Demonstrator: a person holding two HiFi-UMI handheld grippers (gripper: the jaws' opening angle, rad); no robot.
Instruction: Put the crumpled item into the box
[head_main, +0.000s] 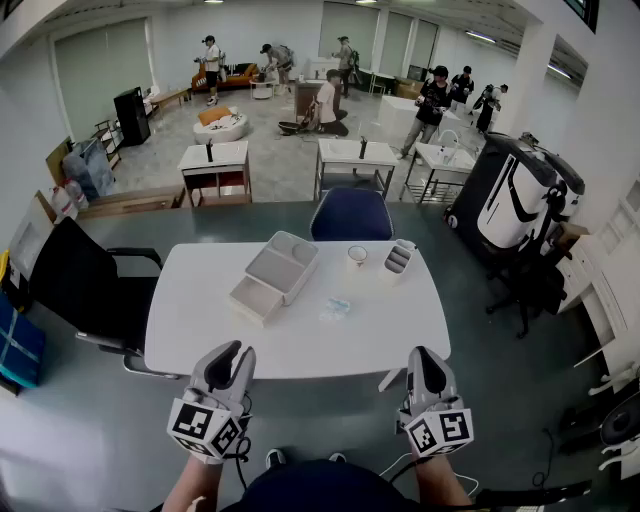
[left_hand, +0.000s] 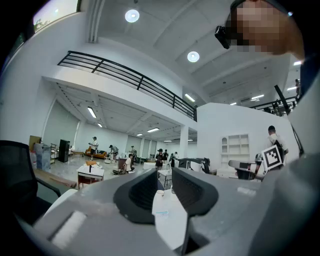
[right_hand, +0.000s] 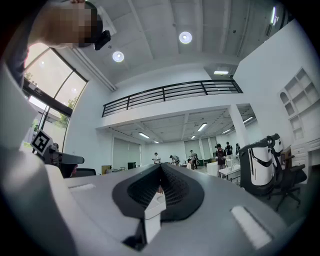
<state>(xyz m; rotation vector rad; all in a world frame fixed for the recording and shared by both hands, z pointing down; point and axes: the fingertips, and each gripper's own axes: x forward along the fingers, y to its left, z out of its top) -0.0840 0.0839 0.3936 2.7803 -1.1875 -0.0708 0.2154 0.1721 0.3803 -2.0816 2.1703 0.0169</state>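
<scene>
On the white table (head_main: 200, 330) lies the crumpled item (head_main: 335, 308), a small pale-blue and white wad near the table's middle. To its left and a little farther back, the beige box (head_main: 275, 273) lies open, lid folded back. Both grippers hang in front of the table's near edge, apart from everything on it. My left gripper (head_main: 232, 362) is open and empty; in the left gripper view (left_hand: 164, 182) a strip of table and the pale-blue wad (left_hand: 162, 213) show through the gap. My right gripper (head_main: 423, 362) is shut and empty, its jaws meeting in the right gripper view (right_hand: 161, 172).
A small white cup (head_main: 357, 255) and a small grey container (head_main: 398, 258) stand at the table's far right. A blue chair (head_main: 350, 215) is behind the table, a black chair (head_main: 80, 285) at its left and another black chair (head_main: 530, 280) at the right. Several people stand far off.
</scene>
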